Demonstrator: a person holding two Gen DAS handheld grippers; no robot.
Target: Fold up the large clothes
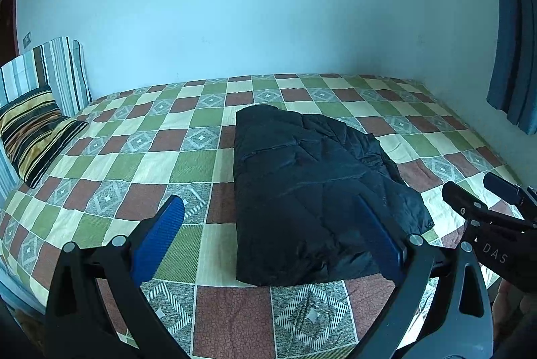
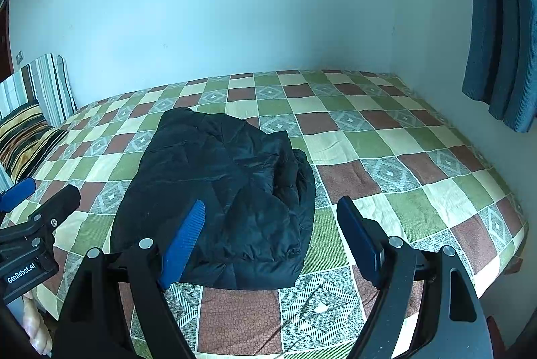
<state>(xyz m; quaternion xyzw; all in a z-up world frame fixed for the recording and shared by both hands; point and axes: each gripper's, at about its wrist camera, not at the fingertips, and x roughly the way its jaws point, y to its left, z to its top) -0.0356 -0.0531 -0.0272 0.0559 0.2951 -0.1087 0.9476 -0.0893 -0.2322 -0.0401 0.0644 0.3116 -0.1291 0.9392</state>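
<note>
Cut off by the lower frame edge: the handles of both grippers and all but a sliver of a hand [image 2: 37,335] under the left one. Hard to make out: the seams and collar of the black padded jacket [image 1: 312,191], folded into a thick bundle on the checked bedspread [image 1: 127,157]. Left gripper [image 1: 272,238] with jaws wide, empty, poised above the jacket's near edge, its right finger over the bundle. Right gripper [image 2: 272,241] likewise wide and empty, straddling the jacket's near right corner. Striped pillow [image 1: 32,140] well to the jacket's left, blue curtain [image 2: 503,40] beyond its right.
</note>
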